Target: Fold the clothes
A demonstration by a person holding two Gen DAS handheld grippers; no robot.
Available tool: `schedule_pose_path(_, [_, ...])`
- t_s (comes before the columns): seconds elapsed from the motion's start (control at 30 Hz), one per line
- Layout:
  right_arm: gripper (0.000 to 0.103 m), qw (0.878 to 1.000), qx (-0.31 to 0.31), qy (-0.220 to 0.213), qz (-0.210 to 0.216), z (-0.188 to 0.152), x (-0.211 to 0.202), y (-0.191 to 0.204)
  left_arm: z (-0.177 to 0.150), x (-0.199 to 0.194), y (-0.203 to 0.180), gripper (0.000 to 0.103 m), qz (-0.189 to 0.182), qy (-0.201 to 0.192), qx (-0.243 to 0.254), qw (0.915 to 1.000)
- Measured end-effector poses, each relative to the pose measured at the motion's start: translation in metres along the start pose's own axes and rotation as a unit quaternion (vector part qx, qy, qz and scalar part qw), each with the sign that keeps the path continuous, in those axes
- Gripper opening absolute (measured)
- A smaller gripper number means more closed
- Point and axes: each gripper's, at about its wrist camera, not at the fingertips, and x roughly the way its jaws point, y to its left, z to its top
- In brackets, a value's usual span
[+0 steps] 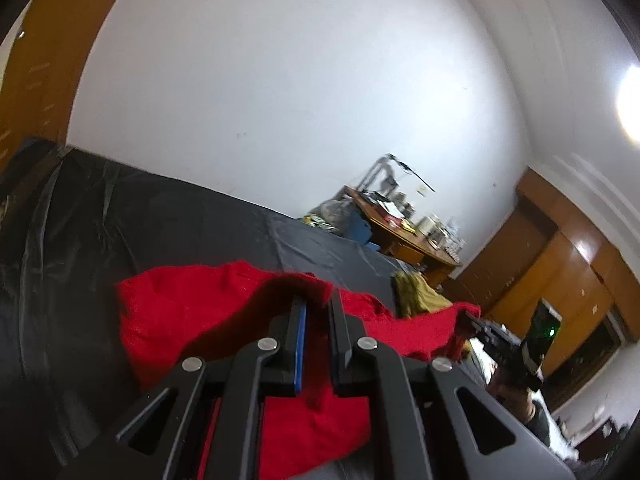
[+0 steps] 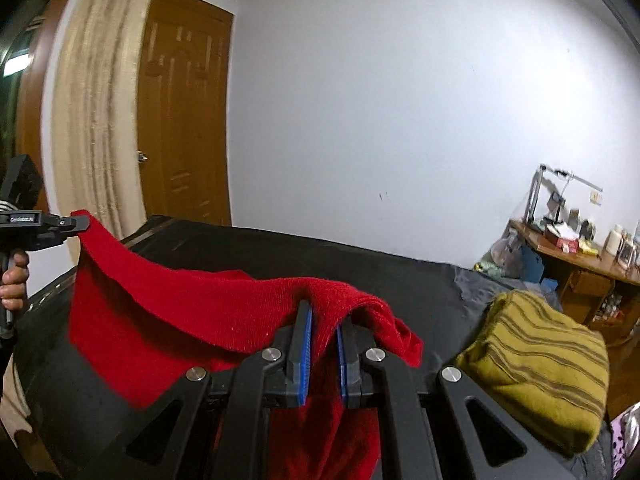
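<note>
A red knitted garment hangs lifted over the dark bed, stretched between both grippers. In the left wrist view my left gripper is shut on one corner of its upper edge, cloth draped over the fingertips. The right gripper shows at the far right there, pinching the other corner. In the right wrist view my right gripper is shut on the red garment, and the left gripper holds the far corner at the left edge, with a hand on its handle.
A folded olive striped garment lies on the bed to the right. A cluttered wooden desk stands against the white wall at the far right. A wooden door and a beige curtain are at the left.
</note>
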Motion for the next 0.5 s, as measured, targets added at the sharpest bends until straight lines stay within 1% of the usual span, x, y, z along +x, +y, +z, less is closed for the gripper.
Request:
schedule_pose_path(0.13, [0.011,0.999,0.029,0.032,-0.002,0.002,0.042,-0.012,0.014,0.022,0.027,0.01,0.01,0.0,-0.033,0.9994])
schedule_pose_path(0.23, [0.011,0.998,0.038,0.055,-0.003,-0.002,0.07,-0.018,0.014,0.042,0.045,0.01,0.021,0.019,-0.045,0.9986])
schedule_pose_path(0.27, [0.011,0.997,0.038,0.062,-0.004,-0.003,0.077,-0.019,0.012,0.047,0.051,0.01,0.032,0.028,-0.043,0.9982])
schedule_pose_path(0.37, [0.011,0.996,0.042,0.082,-0.005,-0.009,0.094,-0.024,0.005,0.066,0.057,0.011,0.08,0.058,-0.007,0.995])
schedule_pose_path(0.43, [0.011,0.995,0.048,0.089,-0.005,-0.013,0.1,-0.028,-0.002,0.078,0.055,0.011,0.106,0.079,0.039,0.9904])
schedule_pose_path(0.47, [0.011,0.995,0.051,0.092,-0.005,-0.014,0.102,-0.03,-0.006,0.084,0.053,0.017,0.118,0.089,0.067,0.9867])
schedule_pose_path(0.5, [0.011,0.994,0.052,0.094,-0.005,-0.016,0.104,-0.031,-0.01,0.088,0.05,0.027,0.127,0.097,0.091,0.983])
